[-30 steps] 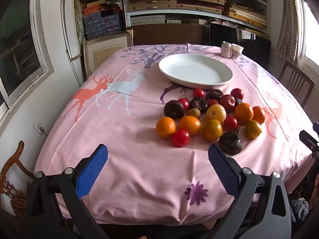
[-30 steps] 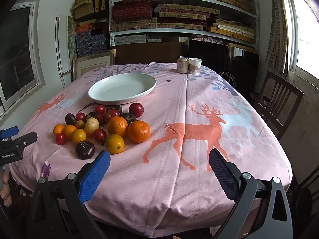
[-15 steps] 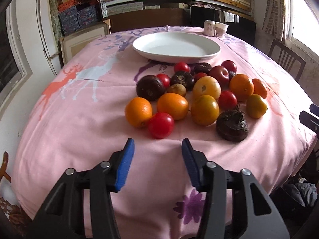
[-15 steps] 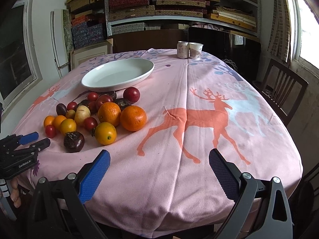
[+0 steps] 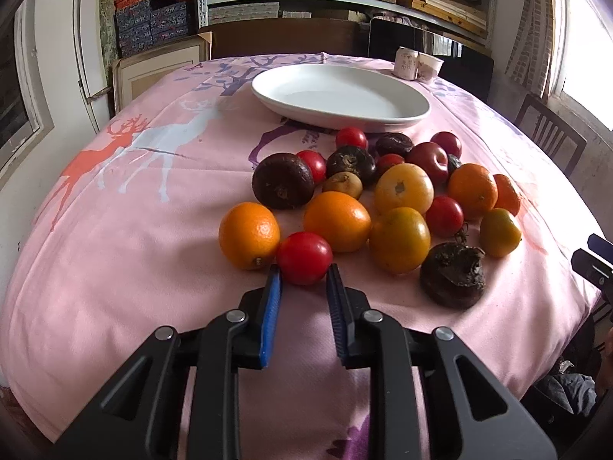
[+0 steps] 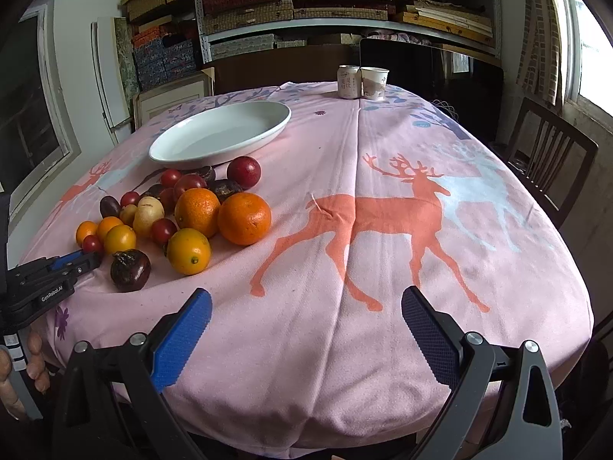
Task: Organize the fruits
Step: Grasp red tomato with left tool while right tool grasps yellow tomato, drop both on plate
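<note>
A pile of fruit lies on the pink tablecloth: oranges (image 5: 249, 234), small red tomatoes, dark brown round fruits (image 5: 282, 180) and a yellow one (image 5: 404, 188). The nearest red tomato (image 5: 304, 257) sits at the tips of my left gripper (image 5: 302, 280), whose jaws are narrowed to about its width, one on each side; contact is unclear. An empty white oval plate (image 5: 413, 113) stands behind the pile. My right gripper (image 6: 304, 316) is wide open and empty over bare cloth, right of the pile (image 6: 199, 211). The left gripper shows in the right wrist view (image 6: 78, 260).
A can (image 6: 348, 81) and a paper cup (image 6: 374, 82) stand at the table's far edge. A wooden chair (image 6: 551, 168) is at the right side. Shelves with boxes fill the back wall. The cloth (image 6: 421, 230) has deer prints.
My left gripper moved forward and down to the pile and its jaws narrowed from wide open to around the front red tomato. The right gripper edged slightly closer, staying open.
</note>
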`<state>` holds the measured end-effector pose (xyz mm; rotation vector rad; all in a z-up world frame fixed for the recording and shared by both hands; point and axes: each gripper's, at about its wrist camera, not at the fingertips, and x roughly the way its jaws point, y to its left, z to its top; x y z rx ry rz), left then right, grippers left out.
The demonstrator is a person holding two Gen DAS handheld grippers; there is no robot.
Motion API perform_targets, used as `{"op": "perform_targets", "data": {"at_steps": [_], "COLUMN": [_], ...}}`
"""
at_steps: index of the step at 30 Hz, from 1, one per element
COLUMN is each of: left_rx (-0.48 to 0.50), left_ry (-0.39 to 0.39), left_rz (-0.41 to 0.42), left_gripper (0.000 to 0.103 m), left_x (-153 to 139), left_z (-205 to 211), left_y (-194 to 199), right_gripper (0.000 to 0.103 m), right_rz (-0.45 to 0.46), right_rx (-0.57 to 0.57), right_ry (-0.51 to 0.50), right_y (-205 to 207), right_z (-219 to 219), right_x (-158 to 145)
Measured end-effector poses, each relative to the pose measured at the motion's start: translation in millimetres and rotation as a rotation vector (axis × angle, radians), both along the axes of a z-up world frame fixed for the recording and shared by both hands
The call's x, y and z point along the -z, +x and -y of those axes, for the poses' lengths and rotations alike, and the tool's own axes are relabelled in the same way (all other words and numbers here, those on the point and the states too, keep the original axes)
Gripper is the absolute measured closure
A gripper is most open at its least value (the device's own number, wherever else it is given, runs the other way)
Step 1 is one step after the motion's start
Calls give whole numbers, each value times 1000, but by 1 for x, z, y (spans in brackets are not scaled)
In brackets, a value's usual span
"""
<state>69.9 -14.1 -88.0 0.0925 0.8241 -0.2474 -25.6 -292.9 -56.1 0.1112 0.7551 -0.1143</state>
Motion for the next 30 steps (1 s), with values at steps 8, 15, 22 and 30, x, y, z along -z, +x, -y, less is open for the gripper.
{"op": "perform_targets", "data": {"at_steps": [8,15,22,30], "left_rx": [-5,43,19,16], "left_ry": [57,22,-9,-17], "left_rz": [36,30,44,54], "left_gripper": [59,77,77,77], "left_x": [3,-3,-15,-17], "left_z": [12,4,-16,-21], "left_y": [9,-3,-17,-20], "right_gripper": [3,4,35,67], "right_rz": [-11,6,-15,-42], "right_rx": [-11,-157,-291,-298], "right_ry": [-12,17,68,95], "right_y": [4,13,49,62], "right_z": [-2,-28,-61,-68], "right_x": [3,3,10,18]}}
